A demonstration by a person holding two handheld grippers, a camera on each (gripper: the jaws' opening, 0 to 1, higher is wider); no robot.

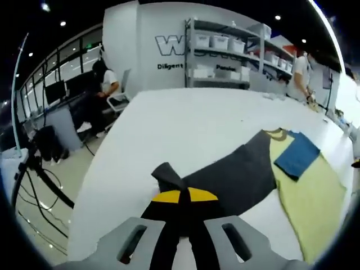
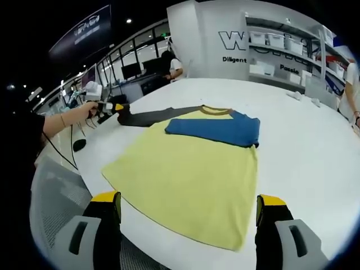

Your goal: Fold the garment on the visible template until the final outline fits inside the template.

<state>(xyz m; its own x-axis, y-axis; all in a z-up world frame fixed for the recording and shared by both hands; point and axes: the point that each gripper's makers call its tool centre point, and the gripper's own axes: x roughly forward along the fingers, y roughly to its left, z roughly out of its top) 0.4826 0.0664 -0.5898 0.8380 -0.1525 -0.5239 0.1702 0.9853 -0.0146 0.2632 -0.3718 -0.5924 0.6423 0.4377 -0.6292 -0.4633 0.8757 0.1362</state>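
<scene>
- Two tongs are at work over a white counter (image 2: 315,146).
- Left tongs (image 1: 184,197) are clenched on the end of the dark grey sleeve (image 1: 225,177) of the garment (image 2: 185,169); the yellow tips meet around the cloth.
- From the right gripper view, the left tongs (image 2: 115,108) are held by a hand (image 2: 84,111) with the forearm stretched out level, at the far left edge of the counter.
- Right tongs (image 2: 188,205) are released, jaws wide apart, just above the near hem of the yellow body.
- The garment lies flat, and the blue sleeve (image 2: 216,129) is folded across the chest below the collar.
</scene>
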